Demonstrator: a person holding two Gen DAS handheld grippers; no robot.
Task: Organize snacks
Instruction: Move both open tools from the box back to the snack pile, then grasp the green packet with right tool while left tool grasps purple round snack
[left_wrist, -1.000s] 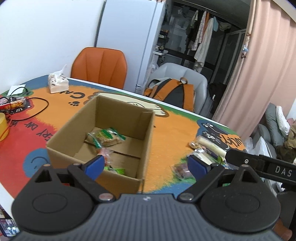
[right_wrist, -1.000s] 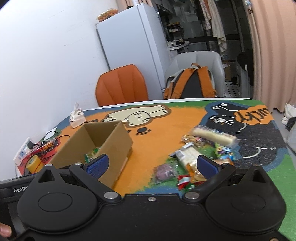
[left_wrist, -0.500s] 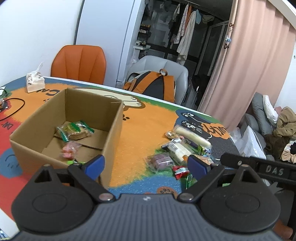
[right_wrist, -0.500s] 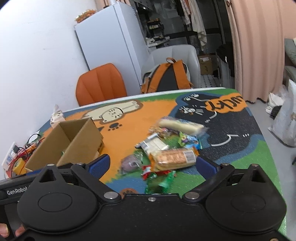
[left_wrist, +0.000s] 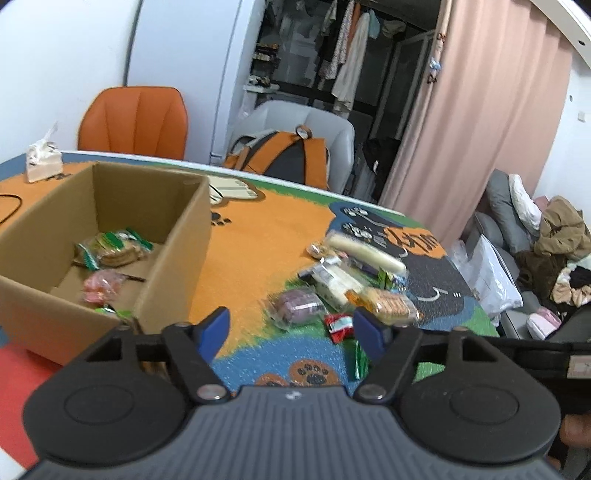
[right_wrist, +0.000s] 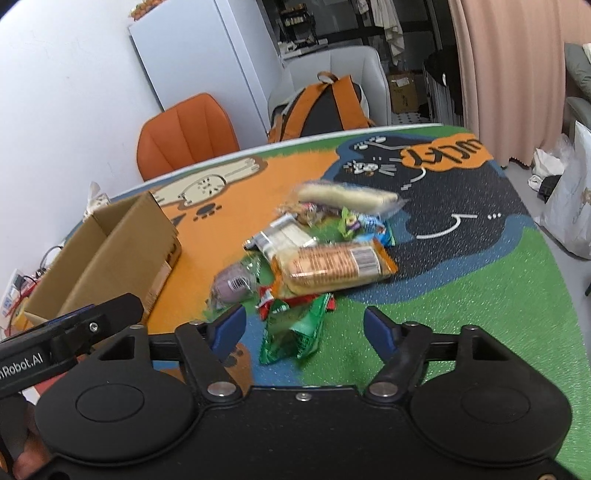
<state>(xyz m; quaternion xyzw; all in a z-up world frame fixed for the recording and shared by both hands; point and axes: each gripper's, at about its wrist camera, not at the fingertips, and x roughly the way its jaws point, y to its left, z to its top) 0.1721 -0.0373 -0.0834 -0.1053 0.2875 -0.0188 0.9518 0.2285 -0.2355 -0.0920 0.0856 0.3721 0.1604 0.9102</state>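
Both grippers, left gripper (left_wrist: 291, 326) and right gripper (right_wrist: 304, 330), have jaws just closing partway, released, above the snack pile (right_wrist: 314, 254).

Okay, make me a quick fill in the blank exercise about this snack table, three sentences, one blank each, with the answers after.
1. The sorted snacks lie inside a brown ____ box.
2. The chair behind the table is ____ in colour.
3. The wrapper nearest the right gripper is a crumpled ____ packet.

Missing words: cardboard; orange; green
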